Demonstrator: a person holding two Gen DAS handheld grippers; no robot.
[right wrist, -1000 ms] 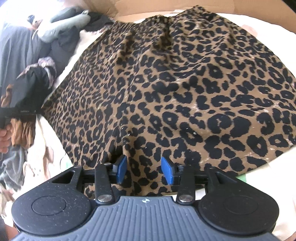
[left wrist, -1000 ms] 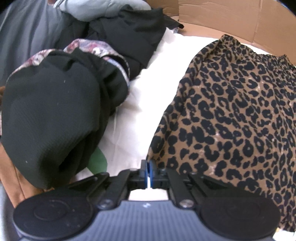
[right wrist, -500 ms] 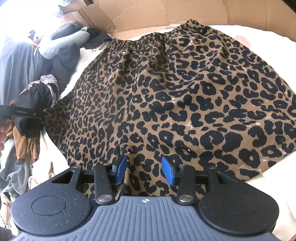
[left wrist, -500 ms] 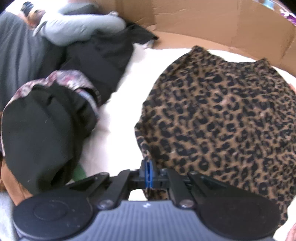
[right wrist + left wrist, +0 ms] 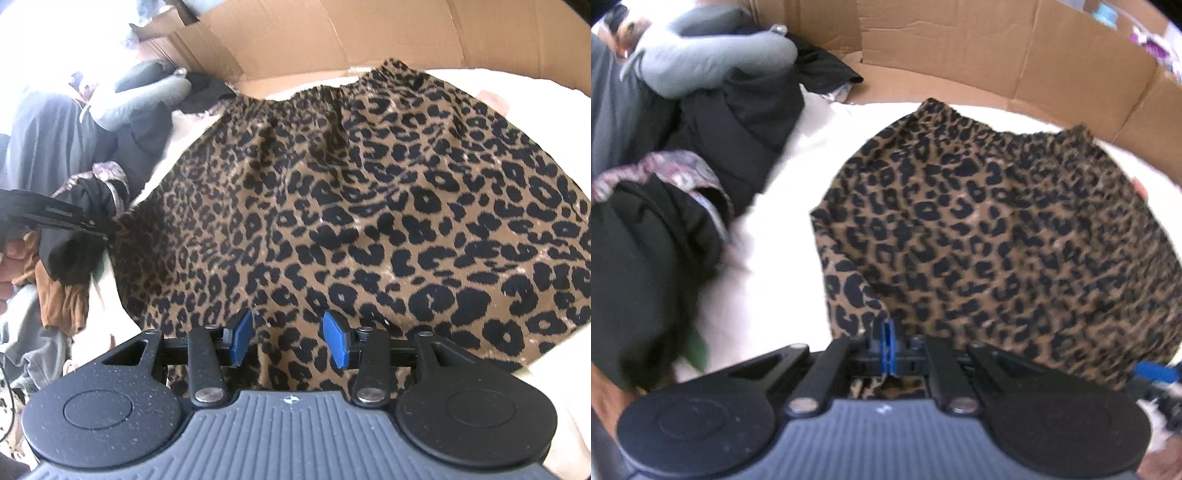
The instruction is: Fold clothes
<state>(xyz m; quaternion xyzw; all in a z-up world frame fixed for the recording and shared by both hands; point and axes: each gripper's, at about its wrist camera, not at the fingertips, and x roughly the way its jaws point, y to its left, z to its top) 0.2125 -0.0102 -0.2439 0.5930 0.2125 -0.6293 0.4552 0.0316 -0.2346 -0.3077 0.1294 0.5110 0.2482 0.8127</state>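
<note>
Both wrist views low, close, facing cardboard wall (image 5: pixel 960 48); share leopard skirt (image 5: pixel 369 206).

The left hand-held gripper (image 5: pixel 886 345) has its blue pads pressed together, pinching a fold of leopard-print fabric (image 5: pixel 997 240). The right hand-held gripper (image 5: pixel 289 341) hovers low over that fabric, blue pads (image 5: pixel 336 341) spread apart, gripping nothing.

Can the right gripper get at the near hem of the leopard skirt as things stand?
Probably yes: the right gripper is open with the leopard skirt hem lying flat between its fingers, nothing on top; the left gripper pinches a corner well off to the side.
</note>
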